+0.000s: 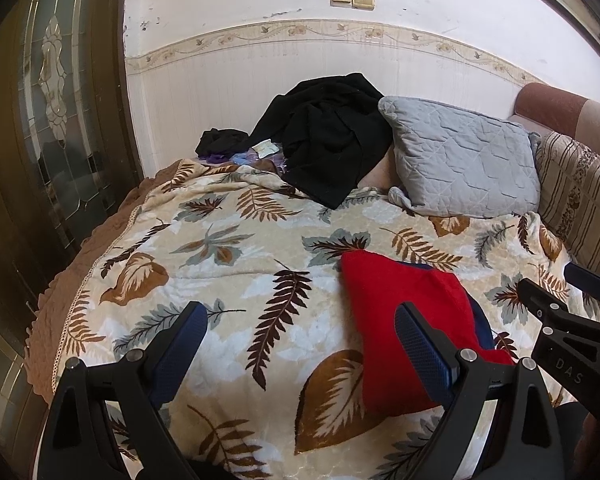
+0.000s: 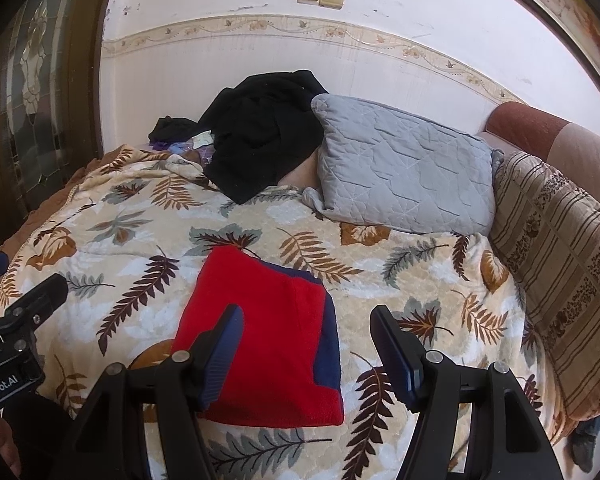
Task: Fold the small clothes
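Observation:
A small red garment with a navy layer beneath lies folded flat on the leaf-print blanket, seen in the left wrist view and the right wrist view. My left gripper is open and empty, held above the blanket to the left of the garment; its right finger overlaps the garment's near edge in the view. My right gripper is open and empty above the garment's right side. Each gripper shows at the edge of the other's view, the right one and the left one.
A pile of black clothes lies at the back against the wall, with a smaller black item and purple bits beside it. A grey quilted pillow and a striped cushion stand at right. A dark glass door is at left.

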